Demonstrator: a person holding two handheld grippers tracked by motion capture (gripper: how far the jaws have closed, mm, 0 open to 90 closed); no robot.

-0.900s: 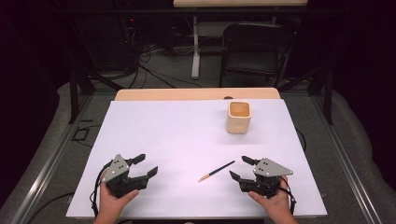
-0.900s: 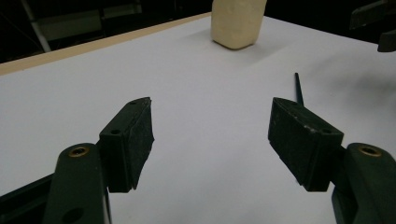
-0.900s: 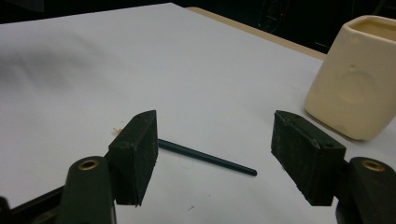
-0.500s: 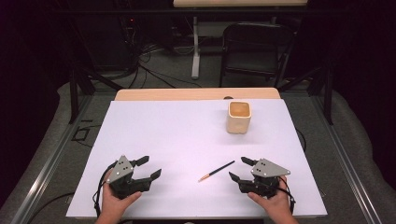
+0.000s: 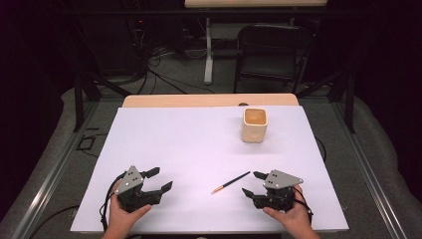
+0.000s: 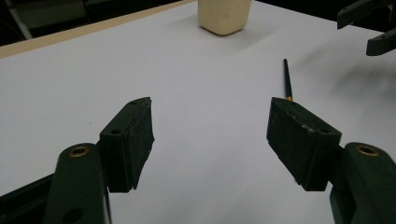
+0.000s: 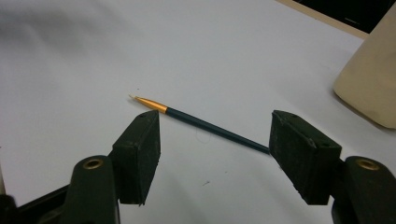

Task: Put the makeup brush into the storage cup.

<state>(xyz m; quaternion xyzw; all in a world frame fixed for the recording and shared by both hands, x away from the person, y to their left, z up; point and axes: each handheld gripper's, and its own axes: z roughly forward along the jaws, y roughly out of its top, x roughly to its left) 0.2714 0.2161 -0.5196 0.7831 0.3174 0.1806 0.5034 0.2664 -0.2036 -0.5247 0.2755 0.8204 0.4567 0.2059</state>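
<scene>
Both grippers, left (image 5: 155, 179) & right (image 5: 255, 183), are wide apart, holding nothing. The thin brush (image 7: 201, 122) lies flat, so the right jaws may slip & roll it away.

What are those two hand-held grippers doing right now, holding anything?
Left hand-held gripper: open, holding nothing.
Right hand-held gripper: open, empty, jaws aimed at the thin brush on the table, not touching it.

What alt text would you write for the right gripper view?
A thin dark paintbrush with a gold ferrule lies on the white table, just beyond the open right gripper, whose black jaws rise from the bottom. A cream cup stands at the right edge.
</scene>
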